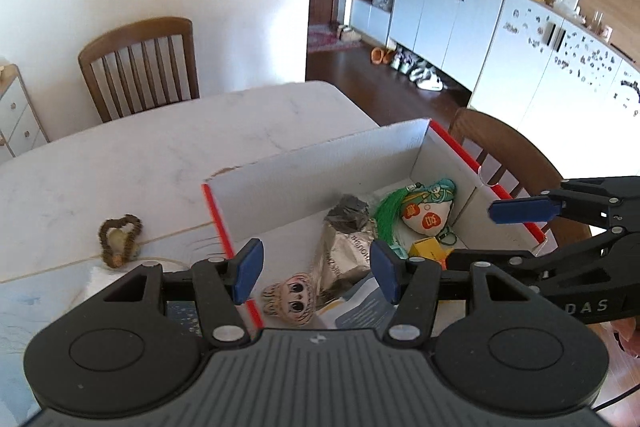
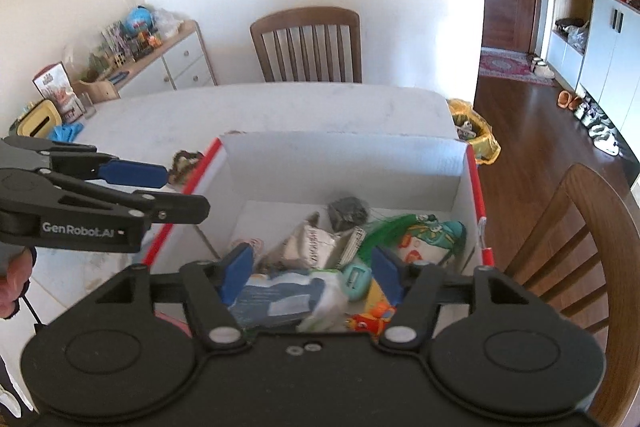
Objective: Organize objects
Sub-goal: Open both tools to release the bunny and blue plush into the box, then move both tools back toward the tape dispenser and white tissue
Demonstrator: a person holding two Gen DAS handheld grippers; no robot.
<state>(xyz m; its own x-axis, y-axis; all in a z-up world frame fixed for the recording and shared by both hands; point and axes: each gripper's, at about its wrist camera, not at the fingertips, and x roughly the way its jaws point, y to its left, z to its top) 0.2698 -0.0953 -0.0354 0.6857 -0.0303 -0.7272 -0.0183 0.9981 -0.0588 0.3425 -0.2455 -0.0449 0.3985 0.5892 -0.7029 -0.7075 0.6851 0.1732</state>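
Between picks: both hand-held grippers, left (image 1: 316,273) and right (image 2: 312,277), open and empty above box (image 1: 320,155). Next: fetch brown charm (image 1: 119,241) on desk (image 1: 120,163), box's nine o'clock.

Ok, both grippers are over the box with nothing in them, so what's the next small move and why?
Probably swing the left gripper toward the brown looped trinket. It lies on the table outside the box, where the other items already sit, and both grippers stand open and empty.
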